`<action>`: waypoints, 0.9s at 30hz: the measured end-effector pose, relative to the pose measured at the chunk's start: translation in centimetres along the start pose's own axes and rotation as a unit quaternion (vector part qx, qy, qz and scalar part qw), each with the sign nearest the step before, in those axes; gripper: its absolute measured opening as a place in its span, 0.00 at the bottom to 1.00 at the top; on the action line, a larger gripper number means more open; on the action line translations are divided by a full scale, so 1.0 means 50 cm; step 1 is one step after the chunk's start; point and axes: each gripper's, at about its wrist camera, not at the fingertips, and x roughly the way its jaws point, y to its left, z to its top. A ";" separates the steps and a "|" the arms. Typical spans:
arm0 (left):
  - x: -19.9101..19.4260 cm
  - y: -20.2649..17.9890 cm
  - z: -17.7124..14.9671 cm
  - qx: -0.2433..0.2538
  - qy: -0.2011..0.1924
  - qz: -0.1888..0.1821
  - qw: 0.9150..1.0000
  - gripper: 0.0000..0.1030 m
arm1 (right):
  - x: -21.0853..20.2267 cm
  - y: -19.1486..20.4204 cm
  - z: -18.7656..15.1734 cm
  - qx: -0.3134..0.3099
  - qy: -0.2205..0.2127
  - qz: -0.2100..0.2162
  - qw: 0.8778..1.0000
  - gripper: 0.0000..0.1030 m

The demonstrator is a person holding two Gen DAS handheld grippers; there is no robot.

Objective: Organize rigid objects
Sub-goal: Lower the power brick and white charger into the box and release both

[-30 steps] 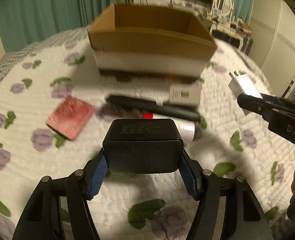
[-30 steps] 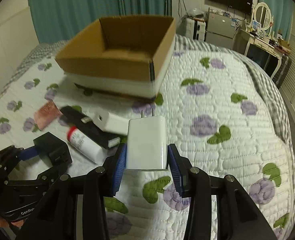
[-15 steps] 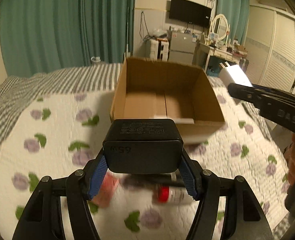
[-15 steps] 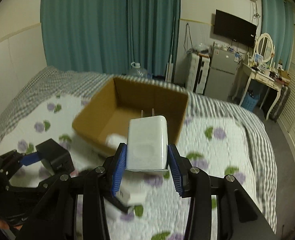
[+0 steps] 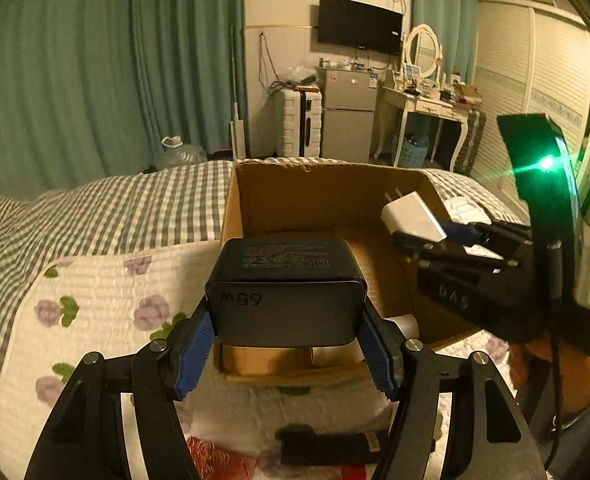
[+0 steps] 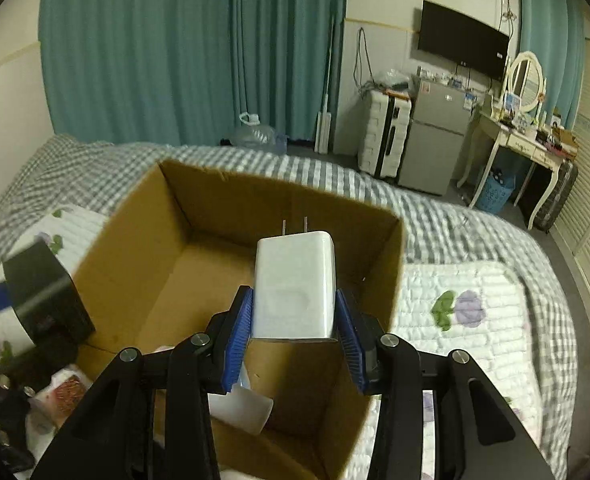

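Observation:
My left gripper (image 5: 287, 350) is shut on a black 65W charger brick (image 5: 285, 288), held above the near left edge of an open cardboard box (image 5: 251, 196) on the bed. My right gripper (image 6: 295, 340) is shut on a white plug adapter (image 6: 293, 284) with its two prongs pointing away, hanging over the box's open inside (image 6: 199, 264). In the left wrist view the white adapter (image 5: 413, 218) and right gripper (image 5: 423, 236) hover over the box's right half. The black charger (image 6: 41, 294) shows at the left edge of the right wrist view.
The box stands on a flowered quilt (image 5: 95, 292) over a checked bedspread (image 6: 435, 208). A red item (image 5: 207, 460), a black bar (image 5: 327, 446) and a white object (image 6: 239, 406) lie on the quilt in front of the box. A fridge (image 6: 435, 136) and dressing table stand beyond the bed.
Both grippers rose and advanced from over the loose items on the quilt to above the box, each still gripping its charger. The items on the quilt dropped to the bottom of view.

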 end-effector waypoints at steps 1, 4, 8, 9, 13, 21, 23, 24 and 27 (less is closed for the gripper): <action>0.005 0.000 0.000 0.001 0.000 -0.002 1.000 0.65 | 0.005 -0.003 -0.004 0.003 0.000 0.004 1.000 0.41; 0.011 -0.005 0.000 0.002 0.000 -0.002 1.000 0.65 | 0.005 -0.014 -0.011 0.020 -0.008 0.033 0.999 0.45; 0.012 -0.012 0.004 0.004 0.003 0.003 1.000 0.65 | -0.044 -0.030 -0.001 0.022 -0.039 0.022 0.999 0.58; 0.011 -0.016 0.007 0.005 0.003 0.005 1.000 0.65 | -0.060 -0.039 0.002 0.026 -0.043 0.026 0.998 0.59; 0.017 -0.032 0.024 0.011 0.001 0.009 1.000 0.65 | -0.109 -0.069 0.002 0.028 -0.050 0.001 0.998 0.59; 0.088 -0.060 0.056 0.006 0.013 0.014 1.000 0.66 | -0.127 -0.123 -0.033 0.026 -0.054 -0.017 0.998 0.61; 0.109 -0.062 0.060 0.004 0.015 0.019 1.000 0.66 | -0.115 -0.136 -0.046 0.034 -0.048 -0.012 0.998 0.61; 0.120 -0.061 0.061 0.000 0.018 0.019 1.000 0.66 | -0.107 -0.143 -0.053 0.039 -0.045 -0.010 0.998 0.61; 0.153 -0.063 0.059 -0.006 0.042 0.005 0.999 0.68 | -0.091 -0.166 -0.071 0.050 -0.037 -0.004 0.998 0.62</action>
